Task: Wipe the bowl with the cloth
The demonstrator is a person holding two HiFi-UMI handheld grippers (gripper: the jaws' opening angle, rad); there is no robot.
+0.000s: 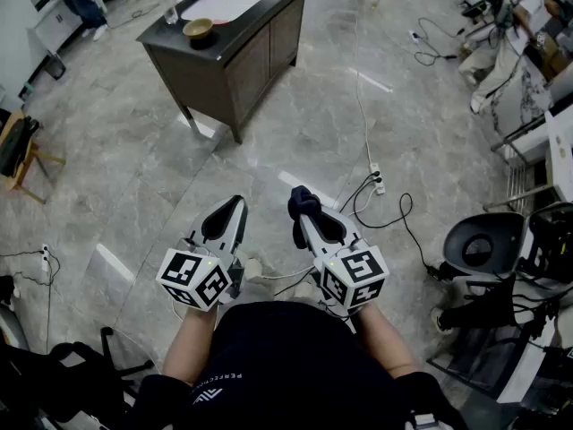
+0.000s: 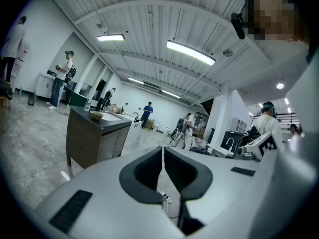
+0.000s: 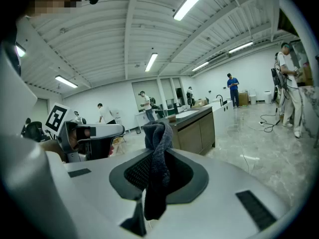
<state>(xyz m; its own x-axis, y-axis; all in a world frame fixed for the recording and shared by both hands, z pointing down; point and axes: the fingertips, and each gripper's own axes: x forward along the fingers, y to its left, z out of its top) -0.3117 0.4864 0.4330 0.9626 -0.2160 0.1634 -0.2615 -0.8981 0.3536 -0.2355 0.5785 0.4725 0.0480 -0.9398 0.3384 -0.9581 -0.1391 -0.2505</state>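
A wide grey stone floor [image 1: 295, 124] lies between the person and the dark cabinet [image 1: 235, 38], which stands far off and to the left with a pale sink in its top. The approach is the step in hand, I'd say: no wiping can start until the person crosses that floor and brings both tools up to the cabinet.

The left gripper [image 1: 235, 206] is held low and near, its jaws pressed together on nothing. The right gripper [image 1: 301, 215] sits just beside it, pinching the cloth.

The bowl [image 1: 198, 29], small and tan, rests on the cabinet's near-left corner, well apart from both grippers.

The cloth [image 1: 303, 201], dark and bunched, runs lengthwise through the jaws, its wadded end poking out past the tips toward the far side and its tail hanging beneath.
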